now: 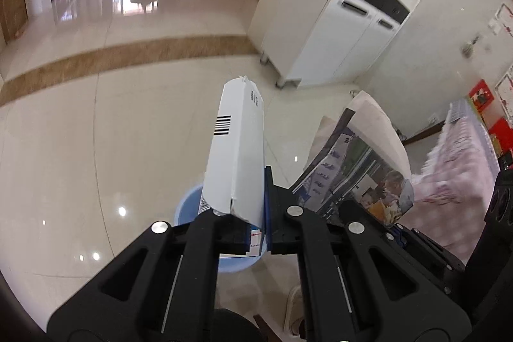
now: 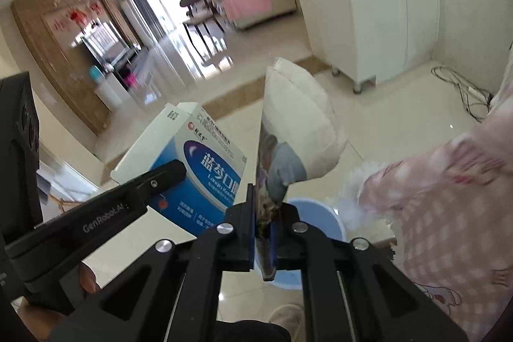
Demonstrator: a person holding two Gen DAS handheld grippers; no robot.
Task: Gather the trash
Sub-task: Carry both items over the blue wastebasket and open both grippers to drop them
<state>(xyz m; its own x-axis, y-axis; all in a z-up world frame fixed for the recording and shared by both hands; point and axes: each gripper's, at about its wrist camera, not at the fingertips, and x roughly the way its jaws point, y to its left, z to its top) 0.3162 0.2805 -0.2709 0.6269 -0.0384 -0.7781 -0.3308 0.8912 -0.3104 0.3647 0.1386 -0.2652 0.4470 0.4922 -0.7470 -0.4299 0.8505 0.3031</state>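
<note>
Above tiled floor, blue-white carton.

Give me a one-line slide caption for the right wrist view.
Right gripper clamps a crumpled printed paper above a blue bin, while the left gripper holds a blue-and-white box alongside.

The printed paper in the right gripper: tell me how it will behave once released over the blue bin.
The printed paper bows and puffs out above the right gripper, so it is probably floppy and light. It may flutter rather than drop straight, perhaps missing the blue bin.
</note>
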